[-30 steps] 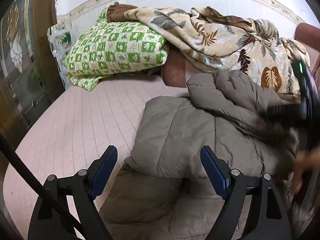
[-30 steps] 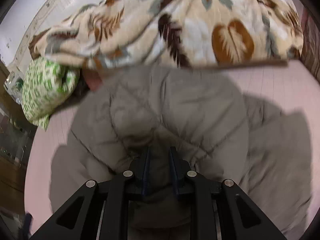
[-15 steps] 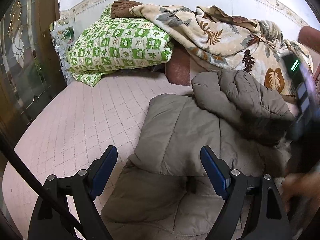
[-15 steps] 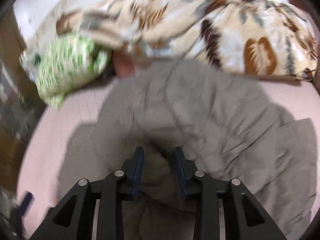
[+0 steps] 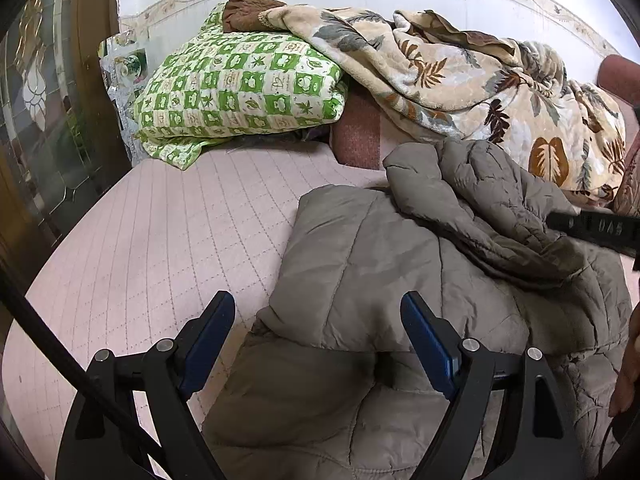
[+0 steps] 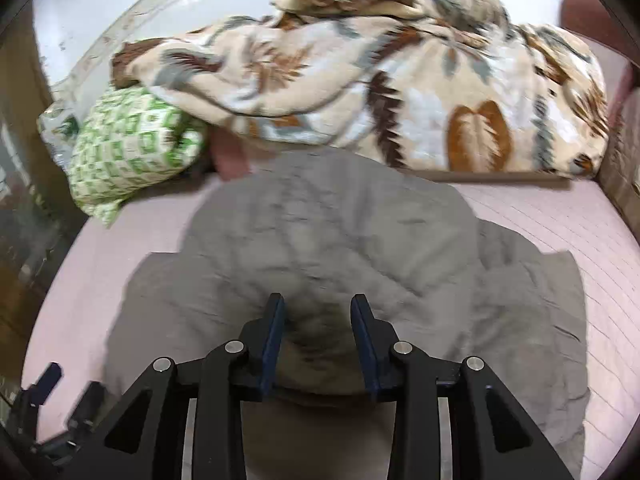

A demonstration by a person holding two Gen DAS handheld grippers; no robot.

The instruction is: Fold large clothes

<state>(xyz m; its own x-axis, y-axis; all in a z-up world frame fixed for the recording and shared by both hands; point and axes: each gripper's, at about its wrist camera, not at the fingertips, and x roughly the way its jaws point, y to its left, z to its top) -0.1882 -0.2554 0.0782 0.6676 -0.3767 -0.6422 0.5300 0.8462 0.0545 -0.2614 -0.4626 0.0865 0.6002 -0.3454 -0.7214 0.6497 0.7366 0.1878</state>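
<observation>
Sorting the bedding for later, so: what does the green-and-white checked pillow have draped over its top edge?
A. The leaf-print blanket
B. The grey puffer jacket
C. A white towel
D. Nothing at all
A: in the left wrist view the leaf-print blanket laps over the top of the checked pillow, while the puffer jacket lies apart on the pink bed cover.

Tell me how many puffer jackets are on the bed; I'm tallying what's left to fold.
1. A grey-brown puffer jacket lies partly folded on the pink quilted mattress, in front of the leaf-print blanket. More could be hidden under that blanket.

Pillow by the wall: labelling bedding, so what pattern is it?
The pillow has a green and cream check with small leaf motifs, clearest in the left wrist view.
</observation>
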